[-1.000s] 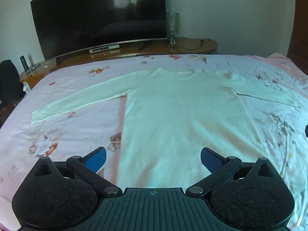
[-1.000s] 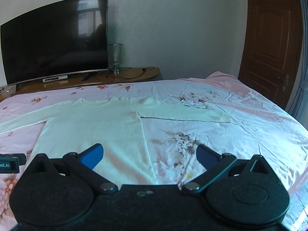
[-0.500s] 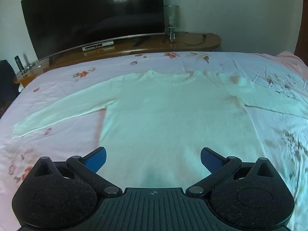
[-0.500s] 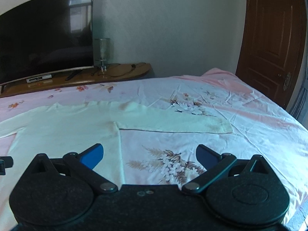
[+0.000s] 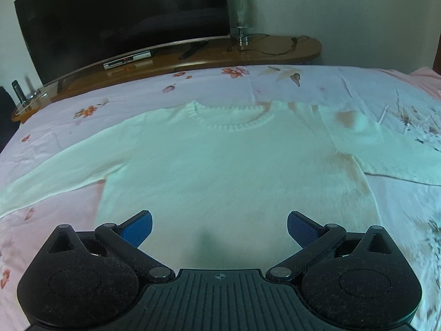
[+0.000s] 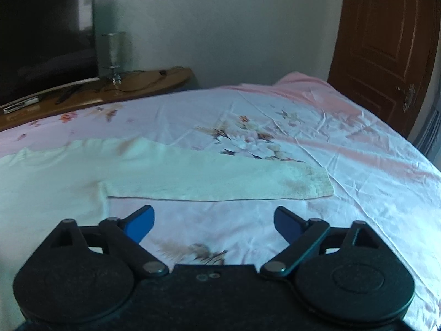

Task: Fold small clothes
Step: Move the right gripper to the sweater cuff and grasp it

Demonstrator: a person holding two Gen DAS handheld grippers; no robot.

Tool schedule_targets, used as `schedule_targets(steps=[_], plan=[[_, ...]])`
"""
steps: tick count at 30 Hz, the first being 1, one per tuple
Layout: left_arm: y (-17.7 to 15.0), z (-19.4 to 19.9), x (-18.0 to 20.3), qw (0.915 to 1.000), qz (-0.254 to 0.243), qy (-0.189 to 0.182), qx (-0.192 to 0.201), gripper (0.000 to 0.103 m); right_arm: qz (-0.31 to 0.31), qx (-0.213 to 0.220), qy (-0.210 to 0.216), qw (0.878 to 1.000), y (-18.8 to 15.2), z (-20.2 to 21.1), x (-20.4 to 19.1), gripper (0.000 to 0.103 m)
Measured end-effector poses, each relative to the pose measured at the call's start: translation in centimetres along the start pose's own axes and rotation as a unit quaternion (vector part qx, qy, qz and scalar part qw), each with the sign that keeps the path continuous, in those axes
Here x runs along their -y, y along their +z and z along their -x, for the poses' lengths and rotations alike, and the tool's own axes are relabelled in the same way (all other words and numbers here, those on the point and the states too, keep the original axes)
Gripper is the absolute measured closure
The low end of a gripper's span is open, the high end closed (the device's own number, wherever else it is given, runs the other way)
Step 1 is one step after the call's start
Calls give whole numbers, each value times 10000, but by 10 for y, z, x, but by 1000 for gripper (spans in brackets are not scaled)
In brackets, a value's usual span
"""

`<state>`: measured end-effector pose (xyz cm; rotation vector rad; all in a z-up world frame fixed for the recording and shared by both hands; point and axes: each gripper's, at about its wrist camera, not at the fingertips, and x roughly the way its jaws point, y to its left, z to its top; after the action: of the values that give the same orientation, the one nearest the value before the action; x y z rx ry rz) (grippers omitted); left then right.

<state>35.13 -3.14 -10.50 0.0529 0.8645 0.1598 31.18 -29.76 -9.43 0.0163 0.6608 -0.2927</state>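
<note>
A white knit sweater [image 5: 226, 171] lies flat on the pink floral bed, collar toward the TV, both sleeves spread out sideways. My left gripper [image 5: 219, 224] is open and empty, hovering over the lower middle of the sweater's body. In the right wrist view the sweater's right sleeve [image 6: 220, 179] stretches to the right, its cuff stained. My right gripper [image 6: 214, 222] is open and empty, just in front of that sleeve, over the bedsheet.
A large dark TV [image 5: 121, 16] and a glass lamp [image 5: 242, 19] stand on a curved wooden stand [image 5: 275, 52] beyond the bed. A brown door [image 6: 386, 44] is at the right. The bed's right edge [image 6: 430, 171] drops off near the door.
Both grippers have moved forward and lower toward the bed. The left now sits closer over the sweater's body; the right has shifted right, toward the right sleeve. Both stay open.
</note>
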Motion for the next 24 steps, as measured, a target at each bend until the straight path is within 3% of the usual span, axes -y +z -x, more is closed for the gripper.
schedule_targets(steps=[7, 13, 18, 24], plan=[[14, -35, 23, 9997, -153, 151, -90, 0, -182, -514, -178, 9984, -2, -59, 30, 27], [22, -56, 30, 9996, -105, 247, -97, 0, -613, -868, -148, 9942, 0, -98, 61, 29], [25, -68, 25, 9991, -26, 418, -54, 0, -1021, -1008, -181, 9895, 1, -126, 82, 29], [27, -87, 17, 9986, 54, 447, -276, 0, -1160, -855, -535, 9881, 14, -155, 103, 26]])
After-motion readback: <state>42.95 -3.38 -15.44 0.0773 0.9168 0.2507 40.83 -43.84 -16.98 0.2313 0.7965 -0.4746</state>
